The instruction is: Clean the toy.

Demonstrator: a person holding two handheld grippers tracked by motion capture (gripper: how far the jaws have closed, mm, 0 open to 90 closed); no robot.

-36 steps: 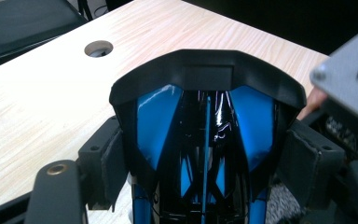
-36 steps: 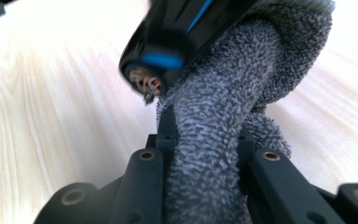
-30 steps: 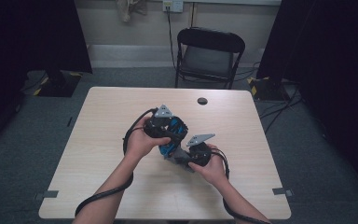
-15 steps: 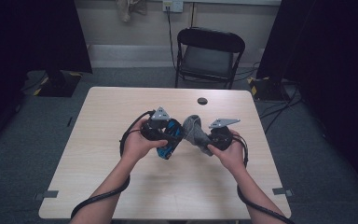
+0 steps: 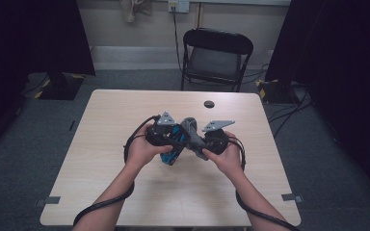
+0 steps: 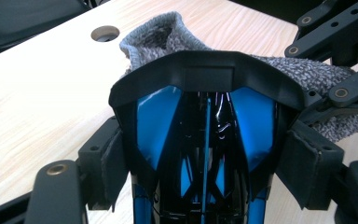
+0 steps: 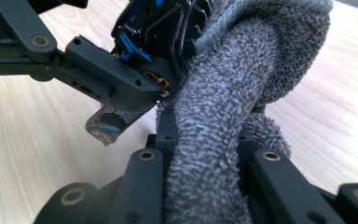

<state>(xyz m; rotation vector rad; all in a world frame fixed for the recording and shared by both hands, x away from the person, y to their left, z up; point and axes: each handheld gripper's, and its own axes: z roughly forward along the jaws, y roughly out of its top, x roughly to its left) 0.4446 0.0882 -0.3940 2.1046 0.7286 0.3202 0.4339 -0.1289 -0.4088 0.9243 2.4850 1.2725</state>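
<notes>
While your left claw [image 5: 169, 144] pinches the blue-and-black toy car [image 6: 205, 140] above the desk [image 5: 101, 139], your right claw [image 5: 198, 144] is pressed together on the grey sock [image 7: 219, 135], touching the car's right side.

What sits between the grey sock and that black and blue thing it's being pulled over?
Nothing visible does. The grey sock already lies against the front rim of the black and blue frame, which the left hand-held gripper clamps by its sides, while the right hand-held gripper pinches the sock's other part.
</notes>
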